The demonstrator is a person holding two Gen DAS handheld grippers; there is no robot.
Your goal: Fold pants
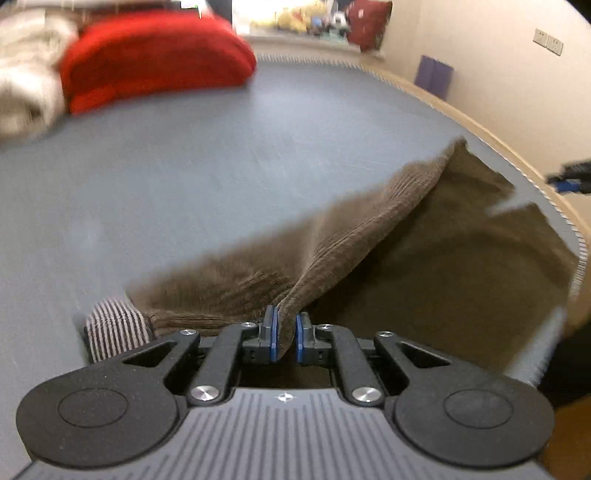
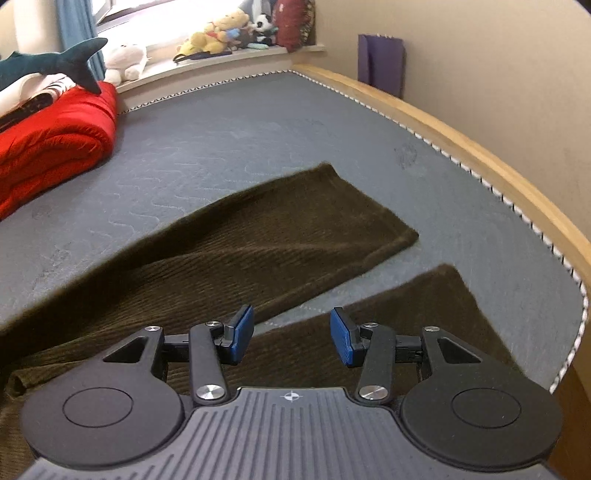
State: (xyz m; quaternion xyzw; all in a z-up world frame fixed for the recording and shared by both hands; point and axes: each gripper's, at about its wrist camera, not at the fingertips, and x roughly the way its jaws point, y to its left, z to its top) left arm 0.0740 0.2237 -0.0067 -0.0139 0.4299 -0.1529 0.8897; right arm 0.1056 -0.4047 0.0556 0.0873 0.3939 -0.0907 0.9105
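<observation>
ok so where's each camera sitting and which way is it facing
Left wrist: on the left hand-held gripper, looking down its fingers at the brown pants pinched between them.
Right wrist: on the right hand-held gripper, jaws open above both pant legs.
Shared: pants, grey mattress, red blanket, purple bag.

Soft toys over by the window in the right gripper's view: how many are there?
About 5: a shark on the red bedding, a white one on the sill, then yellow bears and a panda. Others may hide in that huddle.
</observation>
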